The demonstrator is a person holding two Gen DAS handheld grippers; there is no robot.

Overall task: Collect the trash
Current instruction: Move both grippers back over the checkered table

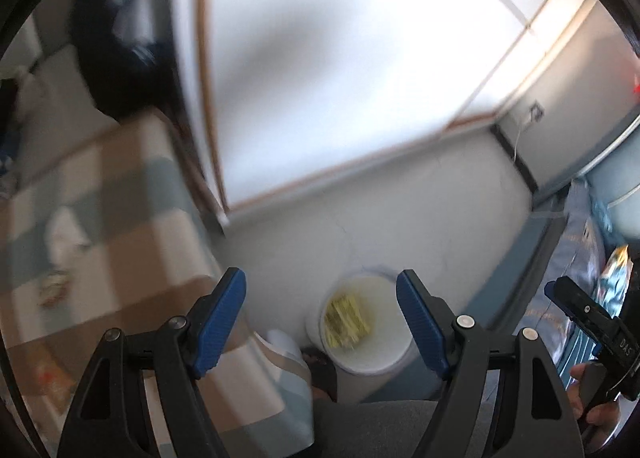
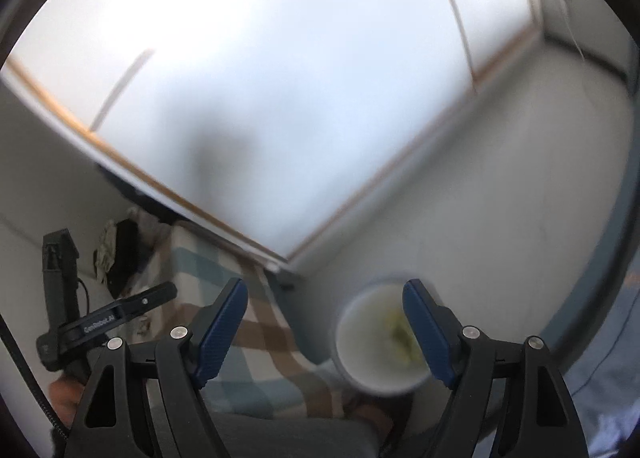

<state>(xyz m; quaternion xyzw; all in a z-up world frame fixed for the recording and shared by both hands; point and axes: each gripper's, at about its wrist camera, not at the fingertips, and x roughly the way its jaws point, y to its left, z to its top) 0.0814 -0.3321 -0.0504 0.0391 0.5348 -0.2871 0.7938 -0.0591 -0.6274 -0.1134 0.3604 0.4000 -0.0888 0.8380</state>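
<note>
left gripper (image 1: pixel 320 322): spread, nothing held | right gripper (image 2: pixel 325 332): spread, nothing held | white bin (image 1: pixel 362 324): blurred, yellow contents unidentifiable | checkered cloth (image 1: pixel 120 194): items smeared

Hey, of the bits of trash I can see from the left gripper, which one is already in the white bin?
The yellow wrapper lies inside the white bin. The small wrapper sits out on the checked cloth instead.
</note>
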